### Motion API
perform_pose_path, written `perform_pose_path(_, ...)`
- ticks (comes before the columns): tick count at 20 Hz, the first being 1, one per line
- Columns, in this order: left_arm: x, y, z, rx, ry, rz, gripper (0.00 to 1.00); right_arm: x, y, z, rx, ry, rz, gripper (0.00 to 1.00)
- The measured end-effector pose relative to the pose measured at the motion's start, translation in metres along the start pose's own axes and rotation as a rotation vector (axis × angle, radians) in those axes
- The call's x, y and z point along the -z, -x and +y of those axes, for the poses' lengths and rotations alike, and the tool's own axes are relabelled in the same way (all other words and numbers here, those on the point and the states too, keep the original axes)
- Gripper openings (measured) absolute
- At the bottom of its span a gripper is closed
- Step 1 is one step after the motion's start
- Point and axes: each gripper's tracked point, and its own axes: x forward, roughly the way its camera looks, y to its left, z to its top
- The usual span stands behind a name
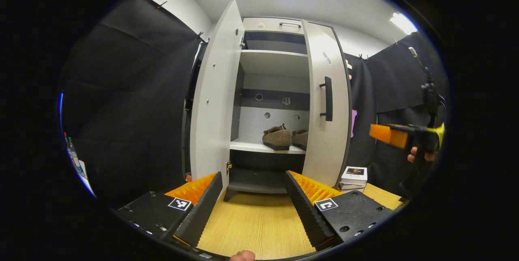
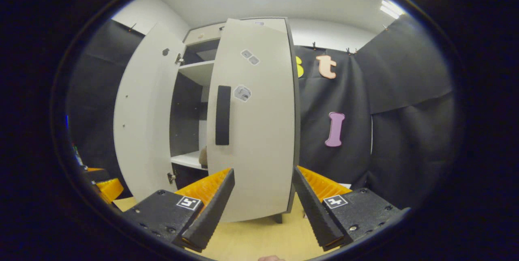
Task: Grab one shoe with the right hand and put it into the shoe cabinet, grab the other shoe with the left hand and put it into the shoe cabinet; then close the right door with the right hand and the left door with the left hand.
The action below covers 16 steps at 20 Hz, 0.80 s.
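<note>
1. Closing comes next, by the look of it: both shoes (image 1: 277, 137) sit side by side on the lower shelf (image 1: 265, 147) of the shoe cabinet (image 1: 272, 26), doors not yet shut.
2. Left gripper (image 1: 253, 200) is spread wide, nothing between its fingers, facing the cabinet mouth over the wood floor (image 1: 251, 220).
3. Right gripper (image 2: 262, 206) is also spread and empty, facing the outer face of the right door (image 2: 259, 123), near its dark handle (image 2: 222, 115).
4. Risk: right door looks part-swung; a push near the hinge side wld give poor leverage, and a hard shove cld bounce it back open.
5. Risk: left door (image 1: 217, 99) stands wide; its hinge (image 1: 228, 167) side is closest to the left gripper, so the push needs to land on the far edge.
6. Risk: shoe toes lie near the shelf front; can't tell if the doors will clear them.
7. Nearby: books (image 1: 354, 176) stacked right of the cabinet, low down, prob. outside the door swing.
</note>
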Motion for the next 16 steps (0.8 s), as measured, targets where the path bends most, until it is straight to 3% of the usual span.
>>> perform_pose_path(2,0.000,-0.001,-0.007,0.018,0.016,0.008,0.94,0.036,0.020,0.011,-0.009,-0.012,0.063,0.92)
perform_pose_path(4,-0.002,-0.002,-0.012,0.036,0.030,0.009,0.94,0.067,0.038,0.015,-0.012,-0.017,0.121,0.95)
perform_pose_path(7,-0.025,-0.002,-0.010,0.038,0.072,-0.025,0.94,0.082,0.054,0.019,-0.009,0.015,0.140,0.95)
perform_pose_path(11,-0.094,-0.004,0.039,-0.037,0.137,-0.148,0.94,0.080,0.060,0.028,-0.033,0.047,0.136,0.95)
perform_pose_path(13,-0.126,-0.009,0.083,-0.121,0.140,-0.212,0.94,0.082,0.061,0.034,-0.057,0.016,0.147,0.95)
perform_pose_path(14,-0.134,-0.014,0.105,-0.166,0.143,-0.221,1.00,0.084,0.062,0.036,-0.063,-0.002,0.156,0.95)
perform_pose_path(16,-0.146,-0.025,0.148,-0.228,0.158,-0.232,0.94,0.086,0.061,0.035,-0.063,-0.017,0.161,0.95)
